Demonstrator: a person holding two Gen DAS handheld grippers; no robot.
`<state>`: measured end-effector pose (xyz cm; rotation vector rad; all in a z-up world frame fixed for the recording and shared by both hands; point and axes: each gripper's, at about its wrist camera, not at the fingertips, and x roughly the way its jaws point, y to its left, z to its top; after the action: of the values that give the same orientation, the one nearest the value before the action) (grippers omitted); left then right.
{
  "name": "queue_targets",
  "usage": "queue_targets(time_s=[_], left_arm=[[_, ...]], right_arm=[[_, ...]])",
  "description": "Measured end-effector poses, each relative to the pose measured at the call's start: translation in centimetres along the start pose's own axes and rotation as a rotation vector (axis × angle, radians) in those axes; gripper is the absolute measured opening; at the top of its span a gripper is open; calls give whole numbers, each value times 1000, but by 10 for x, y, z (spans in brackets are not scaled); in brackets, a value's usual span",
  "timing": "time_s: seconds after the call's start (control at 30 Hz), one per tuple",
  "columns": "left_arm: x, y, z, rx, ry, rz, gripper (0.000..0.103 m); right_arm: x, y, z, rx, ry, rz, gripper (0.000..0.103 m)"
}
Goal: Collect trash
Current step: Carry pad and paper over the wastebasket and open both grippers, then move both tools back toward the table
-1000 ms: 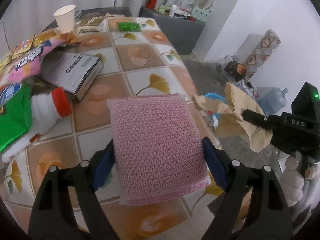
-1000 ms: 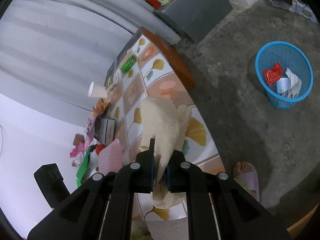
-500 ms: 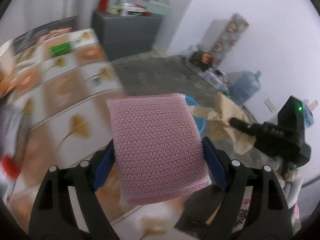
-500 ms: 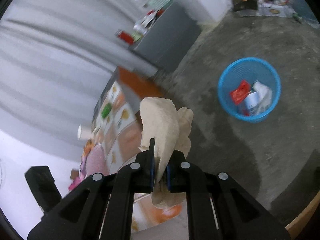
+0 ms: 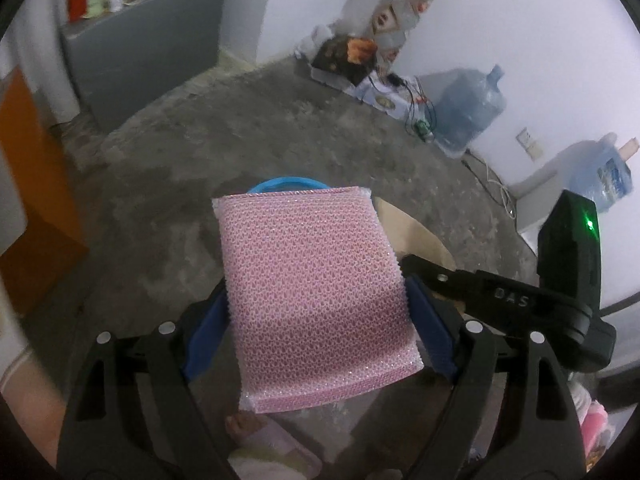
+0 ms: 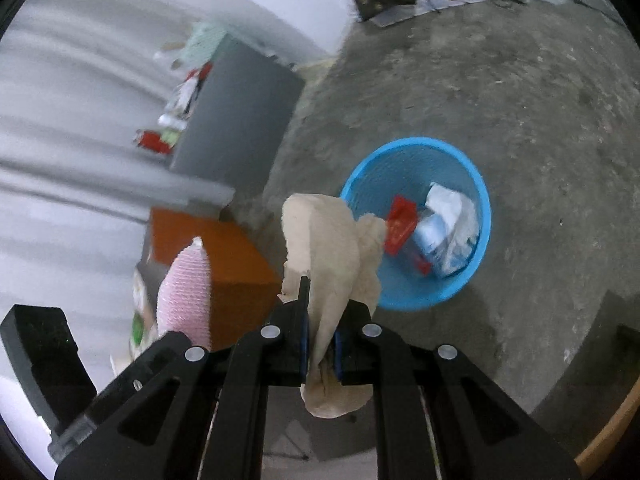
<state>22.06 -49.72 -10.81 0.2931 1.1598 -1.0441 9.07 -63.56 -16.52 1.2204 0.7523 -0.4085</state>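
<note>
A pink mesh sponge (image 5: 312, 280) sits between the blue pads of my left gripper (image 5: 316, 300). The jaws are opening, but the pads still touch its sides. My right gripper (image 6: 324, 308) has crumpled brown paper (image 6: 320, 240) between its pads, and its jaws are opening too. Both grippers hang over the concrete floor beside a blue basket (image 6: 416, 160) that holds a red wrapper and white scraps. In the left wrist view only the basket's rim (image 5: 280, 182) shows above the sponge, and the right gripper (image 5: 480, 292) reaches in from the right with the paper (image 5: 412, 232). The sponge (image 6: 184, 296) appears at the left of the right wrist view.
The table's orange side (image 6: 232, 252) is just left of the basket. A grey cabinet (image 5: 140, 48) stands behind it. Water bottles (image 5: 468, 108), boxes and cables (image 5: 416, 100) line the far wall. A person's slippered foot (image 5: 256, 432) is below the sponge.
Both grippers have swung off the tiled table and out over the floor, down toward the blue basket. The sponge and the paper came along in the jaws.
</note>
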Motion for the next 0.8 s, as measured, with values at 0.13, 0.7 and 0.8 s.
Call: queue_targets(time_s=[0.13, 0.7, 0.8], left_arm=[[49, 2, 16, -47, 48, -24, 84], [-31, 25, 2, -135, -113, -88, 84], [-80, 29, -17, -120, -184, -107, 84]], right_arm=[[41, -37, 24, 116, 7, -14, 57], [-31, -48, -12, 42, -82, -48, 58], [-64, -35, -37, -39, -121, -53, 58]])
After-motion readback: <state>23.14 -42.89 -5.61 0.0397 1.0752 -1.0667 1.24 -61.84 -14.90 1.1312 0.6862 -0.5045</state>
